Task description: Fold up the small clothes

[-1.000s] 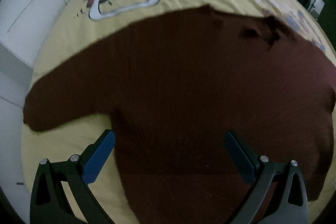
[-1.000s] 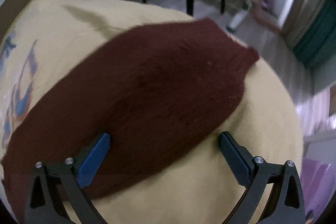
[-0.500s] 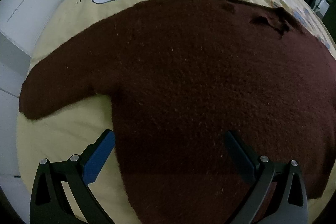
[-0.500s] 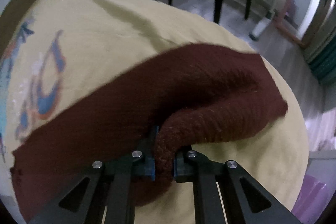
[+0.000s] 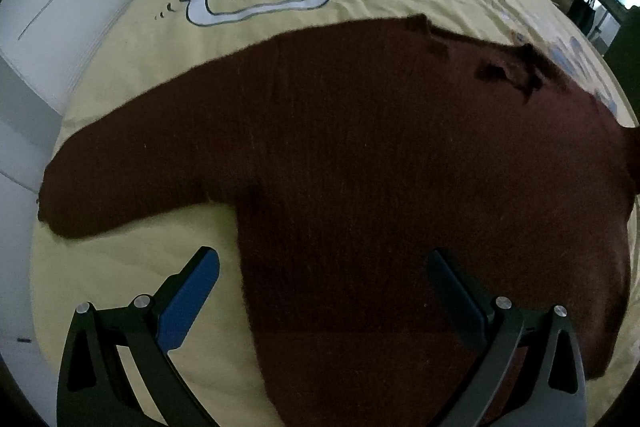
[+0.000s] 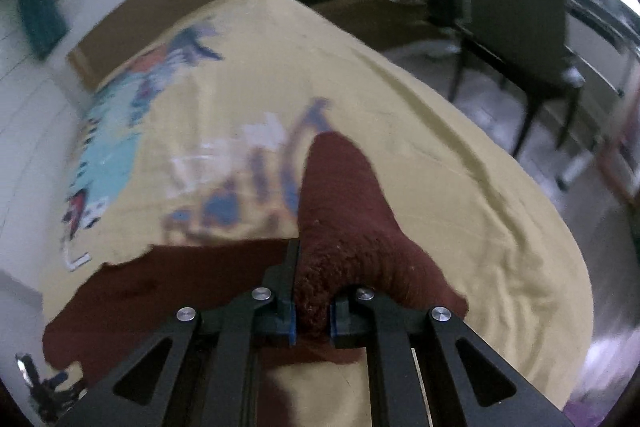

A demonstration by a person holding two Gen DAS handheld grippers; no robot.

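Sweater [image 5: 380,163]: maroon knit, spread flat on the bed [image 5: 132,239]
Left hand-held gripper [image 5: 324,287]: jaws wide apart above the sweater's lower edge, gripping nothing

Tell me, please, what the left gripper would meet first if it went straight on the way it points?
Probably the dark maroon knitted sweater lying flat on the yellow cartoon-print bedsheet; the open left gripper points at its body, though depth is unclear.

Both tongs, left [image 5: 324,279] and right [image 6: 311,307], share one build: black skeletal arms with triangular cut-outs, round silver screw heads at the joints, and blue pads [image 5: 188,297] lining the fingers.
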